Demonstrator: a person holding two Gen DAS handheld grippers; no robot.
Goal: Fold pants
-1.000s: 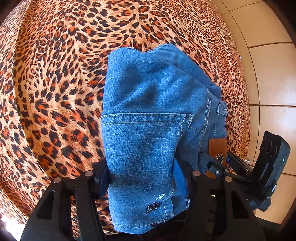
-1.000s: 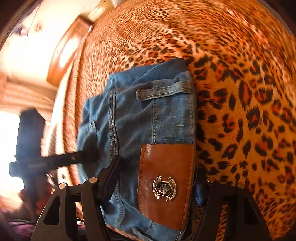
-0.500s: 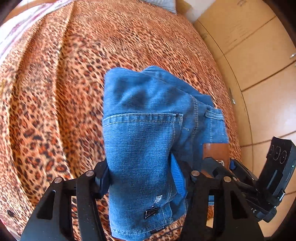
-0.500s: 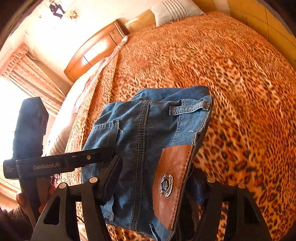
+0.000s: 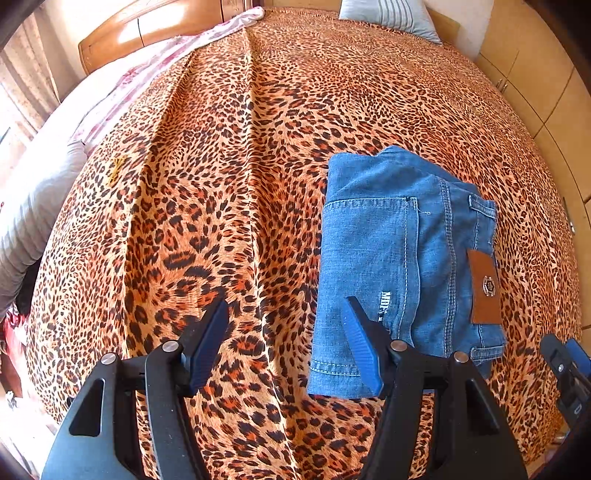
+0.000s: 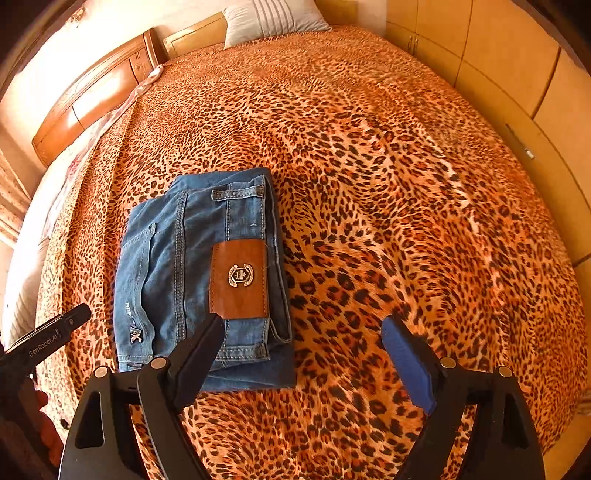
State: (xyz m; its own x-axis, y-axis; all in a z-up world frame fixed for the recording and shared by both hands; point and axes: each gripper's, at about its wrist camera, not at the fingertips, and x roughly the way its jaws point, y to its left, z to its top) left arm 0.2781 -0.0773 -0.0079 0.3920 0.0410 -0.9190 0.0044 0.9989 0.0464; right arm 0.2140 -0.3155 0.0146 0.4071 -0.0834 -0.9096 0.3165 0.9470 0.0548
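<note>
The left gripper point(image 5: 284, 343) has its fingers point(image 5: 207, 343) spread wide and released; nothing is between them. Under the gap lies only the leopard-print bedspread point(image 5: 258, 147). The right finger of this gripper, with its blue pad, stands in front of the near left part of the pants point(image 5: 388, 251); whether it touches the cloth I cannot tell. The gripper looks forward and down along the bed, toward the headboard point(image 5: 155, 29).

The right gripper point(image 6: 306, 365) is also released, its fingers point(image 6: 406, 365) far apart and holding nothing. Its left finger stands in front of the near edge of the pants point(image 6: 177, 266), just below the brown leather patch point(image 6: 239, 282); the right finger is over bare bedspread point(image 6: 406, 184), well apart from the denim. This gripper too points down at the bed from the near side.

The pants are blue jeans, folded in a compact rectangle that lies flat on the bedspread, on the near part of the bed. The back pocket, a belt loop and the leather patch with a metal badge face up.

In the right wrist view the black body of the left gripper point(image 6: 44, 336) shows at the left edge, near the pants. A pillow point(image 6: 269, 16) lies at the far end of the bed, and wooden cupboard doors point(image 6: 498, 55) stand along the right side.
</note>
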